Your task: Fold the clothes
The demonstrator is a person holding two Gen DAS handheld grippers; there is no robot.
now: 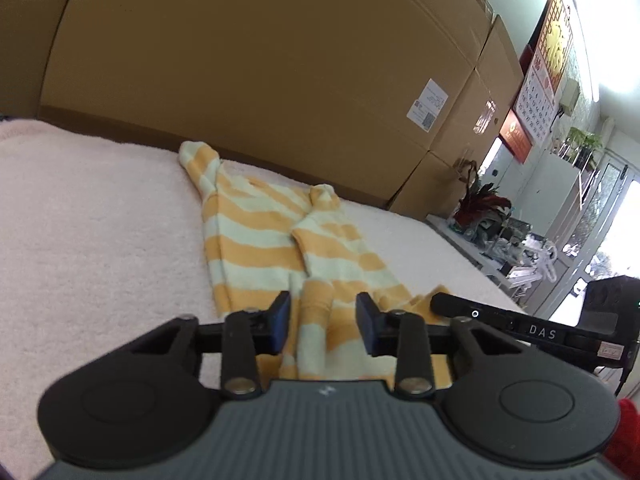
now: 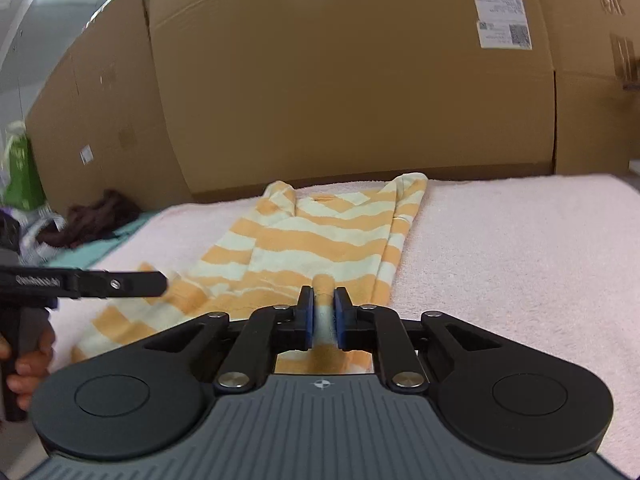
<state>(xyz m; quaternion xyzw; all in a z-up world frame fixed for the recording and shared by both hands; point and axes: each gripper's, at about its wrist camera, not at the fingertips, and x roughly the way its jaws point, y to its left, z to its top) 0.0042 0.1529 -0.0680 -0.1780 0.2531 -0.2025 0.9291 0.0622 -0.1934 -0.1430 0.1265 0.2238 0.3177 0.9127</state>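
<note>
Lying lengthwise on a pale pink fleecy cover (image 1: pixel 92 220), the orange-and-cream striped garment (image 1: pixel 256 236) has both sides folded in toward its middle, its far end near a wall of large cardboard boxes (image 1: pixel 260 64). The left gripper (image 1: pixel 323 322) hovers over the near end of the cloth with its fingers spread wide, a raised ridge of fabric standing between them but touching neither blue pad (image 1: pixel 282 320) (as far as the wrist view shows). Just to its right, the other tool's black finger reaches in over the hem. From the right wrist, the person's left hand (image 2: pixel 24 364) grips a handle at the far left edge, with dark clothing (image 2: pixel 96 216) piled beyond it. The right gripper (image 2: pixel 324 316) is pinched narrow on a fold of the striped garment's near edge. A white shipping label (image 2: pixel 502 18) sits high on the box at right.
</note>
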